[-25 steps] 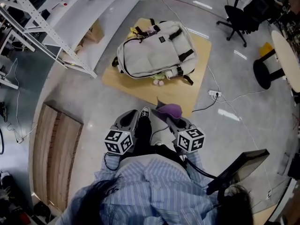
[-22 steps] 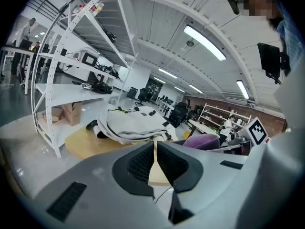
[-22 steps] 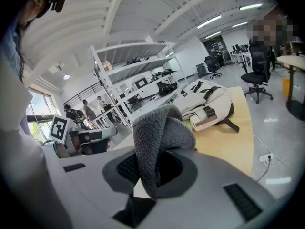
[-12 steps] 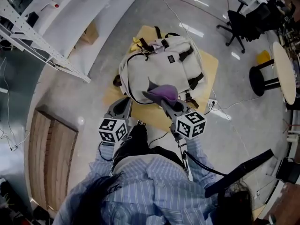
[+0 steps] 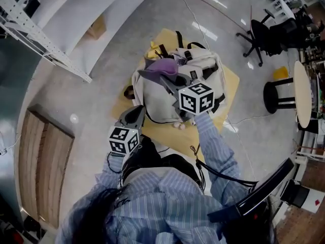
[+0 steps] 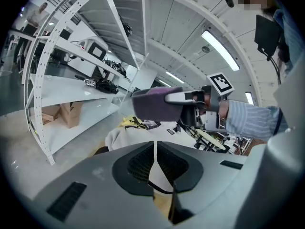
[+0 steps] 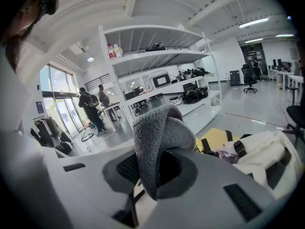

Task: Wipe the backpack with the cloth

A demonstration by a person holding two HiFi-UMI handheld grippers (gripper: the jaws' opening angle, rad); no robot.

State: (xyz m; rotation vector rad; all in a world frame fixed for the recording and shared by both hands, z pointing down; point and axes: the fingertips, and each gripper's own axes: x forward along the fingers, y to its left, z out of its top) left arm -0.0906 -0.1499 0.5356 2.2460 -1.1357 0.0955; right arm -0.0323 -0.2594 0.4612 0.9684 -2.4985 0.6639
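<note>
a tan board (image 5: 231,79) is lying flat on the glossy grey floor (image 5: 101,100), and the beige backpack (image 5: 157,98) is resting on the board, covering most of it.

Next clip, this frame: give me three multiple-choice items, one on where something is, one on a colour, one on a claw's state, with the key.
1. Where does the backpack lie?
A. hanging from a hook
B. on the yellow board on the floor
C. inside a box

2. What colour is the cloth in the head view?
A. purple
B. green
C. orange

3. How is the left claw?
A. shut, nothing in it
B. shut on the cloth
C. wide open

Key:
1 B, the board's edges show around the backpack.
2 A, the cloth reads purple above the backpack.
3 A, its jaws meet with only a thin slit, and the cloth sits in the right claw instead.
</note>
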